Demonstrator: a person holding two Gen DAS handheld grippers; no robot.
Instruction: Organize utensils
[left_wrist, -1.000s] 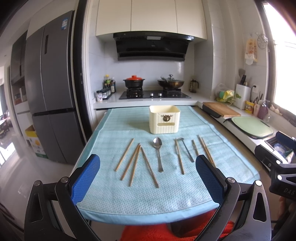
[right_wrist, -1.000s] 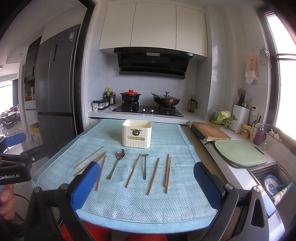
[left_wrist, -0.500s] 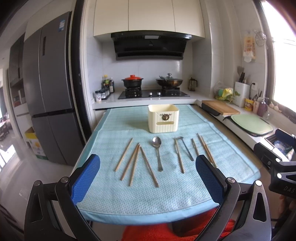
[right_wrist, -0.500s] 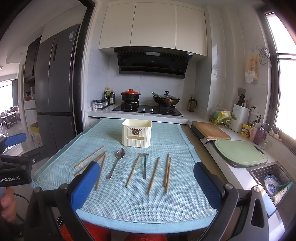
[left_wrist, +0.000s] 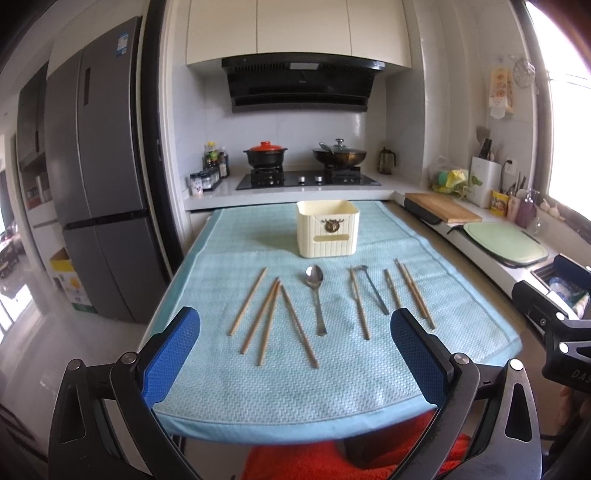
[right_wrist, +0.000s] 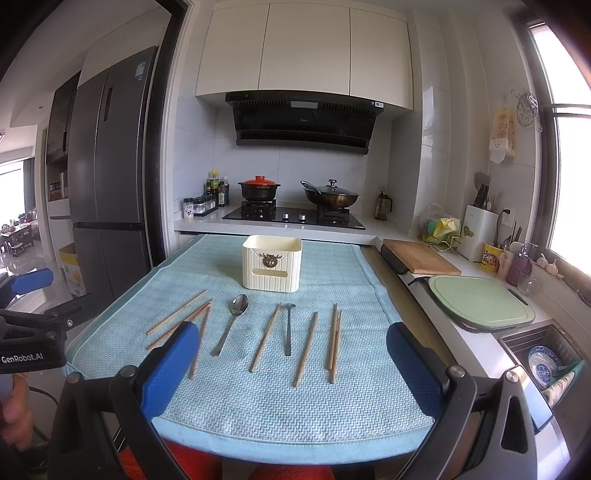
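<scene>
A cream utensil holder stands empty-looking at the far middle of a table under a light blue cloth. In front of it lie several wooden chopsticks, a large metal spoon and a small dark spoon in a loose row. My left gripper hangs open over the table's near edge, short of the row. My right gripper is open too, at the near edge, with nothing between its fingers.
A counter runs along the right with a wooden board, a green cutting board and a sink. A stove with two pots sits behind the table. A grey fridge stands at left. Red fabric shows below the table edge.
The left wrist view has tilted up slightly, so the table sits a little lower in it. Nothing on the cloth has moved; both grippers stay open.
</scene>
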